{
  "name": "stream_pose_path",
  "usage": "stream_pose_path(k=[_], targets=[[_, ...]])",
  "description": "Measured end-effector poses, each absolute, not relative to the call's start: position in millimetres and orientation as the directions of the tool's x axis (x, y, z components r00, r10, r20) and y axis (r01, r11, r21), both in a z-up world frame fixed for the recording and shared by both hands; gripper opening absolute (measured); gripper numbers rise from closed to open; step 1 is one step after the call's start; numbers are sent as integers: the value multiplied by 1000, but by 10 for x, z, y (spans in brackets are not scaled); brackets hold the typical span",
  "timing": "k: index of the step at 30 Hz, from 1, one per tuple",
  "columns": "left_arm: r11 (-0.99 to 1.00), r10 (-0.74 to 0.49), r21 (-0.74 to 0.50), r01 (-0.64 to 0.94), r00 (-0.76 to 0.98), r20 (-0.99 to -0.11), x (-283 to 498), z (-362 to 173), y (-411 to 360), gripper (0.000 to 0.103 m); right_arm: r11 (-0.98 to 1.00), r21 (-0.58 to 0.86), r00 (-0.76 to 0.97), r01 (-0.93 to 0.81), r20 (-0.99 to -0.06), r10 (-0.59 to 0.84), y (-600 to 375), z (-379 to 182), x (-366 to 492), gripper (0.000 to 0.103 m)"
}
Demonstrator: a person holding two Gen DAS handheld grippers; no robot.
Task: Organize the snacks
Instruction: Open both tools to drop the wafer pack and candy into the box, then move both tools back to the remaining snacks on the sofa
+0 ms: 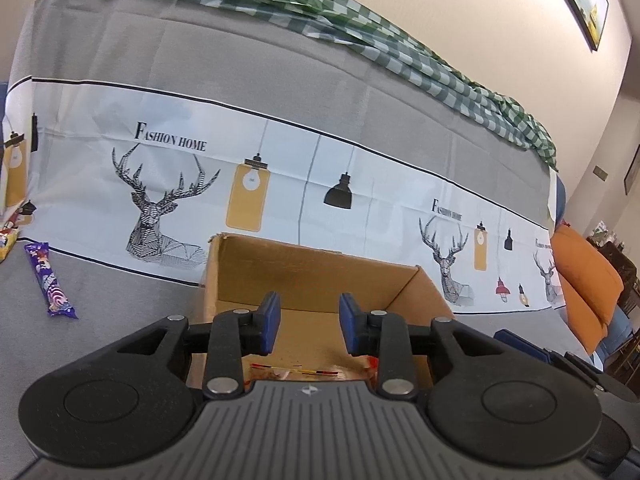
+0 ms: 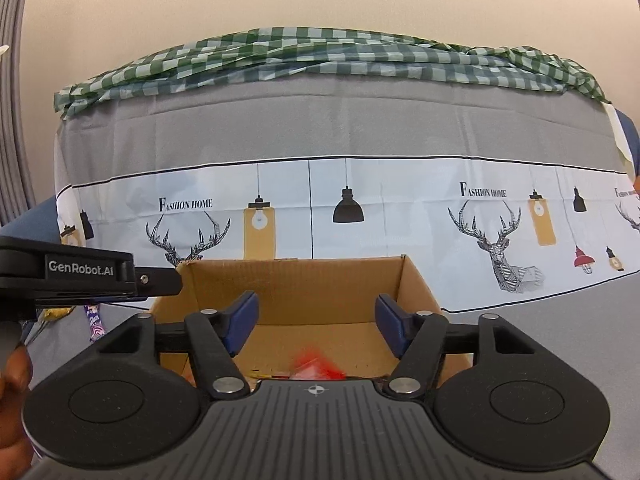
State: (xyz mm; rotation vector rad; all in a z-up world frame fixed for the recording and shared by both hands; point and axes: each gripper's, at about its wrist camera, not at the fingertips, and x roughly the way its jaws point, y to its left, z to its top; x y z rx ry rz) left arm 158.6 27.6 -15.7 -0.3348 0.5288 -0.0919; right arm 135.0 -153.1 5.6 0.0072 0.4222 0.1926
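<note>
Parted claw (image 2: 316, 330) above open-topped box (image 2: 296, 280)

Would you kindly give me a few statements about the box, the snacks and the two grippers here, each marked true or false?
1. The cardboard box is open at the top. True.
2. The left gripper is clamped on a snack. False: its jaws stand apart with nothing between them.
3. A purple snack packet lies outside the box on the grey cover. True.
4. The right gripper is shut. False: its jaws are open, over the box.
5. The checked cloth is red and white. False: green and white.
</note>
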Motion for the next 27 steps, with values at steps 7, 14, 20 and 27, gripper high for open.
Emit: stream_pose_path(k=[7, 14, 20, 27], targets=[[941, -132, -335, -41, 869, -476, 1524, -127, 461, 34, 982, 60, 893, -181, -409, 189, -1417, 54, 1368, 67], [930, -59, -347, -119, 885, -462, 1438, -49, 919, 23, 974, 81, 889, -211, -398, 226, -1128, 59, 1343, 67], [926, 25, -326, -188, 894, -446, 1436, 22, 1436, 18, 963, 135, 903, -235, -337, 267, -817, 118, 1250, 62], [900, 150, -295, -320, 865, -480, 1399, -274, 2022, 18, 934, 212, 900, -287, -273, 339, -453, 150, 1130, 37]])
